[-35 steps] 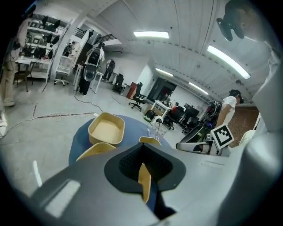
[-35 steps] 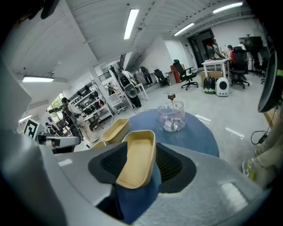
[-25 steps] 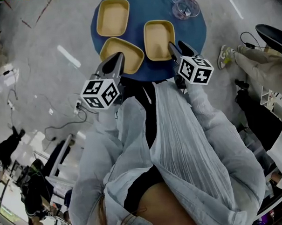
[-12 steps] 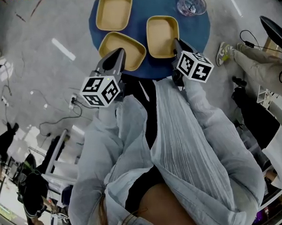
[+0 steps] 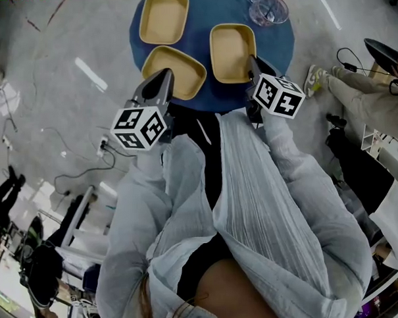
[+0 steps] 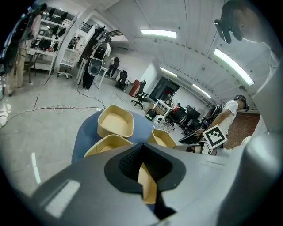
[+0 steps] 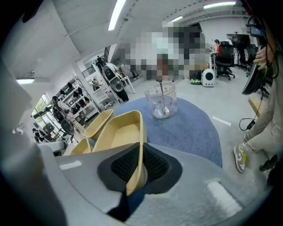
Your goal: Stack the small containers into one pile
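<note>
On the round blue table [image 5: 196, 17], the left gripper [image 5: 164, 79] clamps the near rim of the front-left tan container [image 5: 185, 67]. The right gripper [image 5: 252, 60] pinches the right tan container [image 5: 232, 48] by its near rim. The back tan container [image 5: 164, 17] and a glass bowl [image 5: 268, 8] stand free, unstacked.

Readable text: none in any view.
Left hand-held gripper [image 5: 164, 76], left marker cube [image 5: 140, 128]: black-and-white square marker patterns only, no letters or digits.
Right hand-held gripper [image 5: 252, 59], right marker cube [image 5: 278, 95]: the same kind of square patterns, no letters or digits.
Far shelves and equipment: any print is too small to read.
</note>
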Action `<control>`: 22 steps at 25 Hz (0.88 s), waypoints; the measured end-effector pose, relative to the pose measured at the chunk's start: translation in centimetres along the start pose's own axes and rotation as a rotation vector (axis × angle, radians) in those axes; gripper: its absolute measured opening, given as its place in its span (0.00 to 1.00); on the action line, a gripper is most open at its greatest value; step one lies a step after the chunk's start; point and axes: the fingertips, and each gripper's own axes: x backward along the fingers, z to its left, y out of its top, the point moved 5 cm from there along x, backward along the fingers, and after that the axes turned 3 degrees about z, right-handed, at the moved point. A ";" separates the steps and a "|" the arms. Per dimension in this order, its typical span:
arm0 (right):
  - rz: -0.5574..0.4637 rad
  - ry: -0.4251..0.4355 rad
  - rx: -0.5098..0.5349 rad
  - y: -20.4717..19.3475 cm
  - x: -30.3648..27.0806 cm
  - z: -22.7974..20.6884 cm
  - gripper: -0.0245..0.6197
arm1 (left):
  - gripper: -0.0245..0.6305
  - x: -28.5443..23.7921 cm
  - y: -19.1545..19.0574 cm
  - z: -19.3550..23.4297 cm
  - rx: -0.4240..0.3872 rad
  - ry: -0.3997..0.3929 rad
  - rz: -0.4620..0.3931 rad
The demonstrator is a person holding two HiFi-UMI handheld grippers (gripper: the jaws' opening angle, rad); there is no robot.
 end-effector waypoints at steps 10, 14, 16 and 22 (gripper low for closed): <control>-0.088 0.057 0.079 3.5 2.3 1.3 0.08 | 0.06 2.0 2.0 -0.6 -0.043 0.034 -0.071; -0.086 0.081 0.115 4.2 3.1 1.6 0.08 | 0.06 2.8 2.3 -0.8 -0.055 0.049 -0.080; -0.088 0.093 0.129 4.7 3.5 1.8 0.08 | 0.06 3.1 2.6 -0.8 -0.059 0.060 -0.090; -0.075 0.155 0.186 5.7 3.3 3.5 0.08 | 0.06 3.8 3.6 -0.1 -0.056 0.095 -0.130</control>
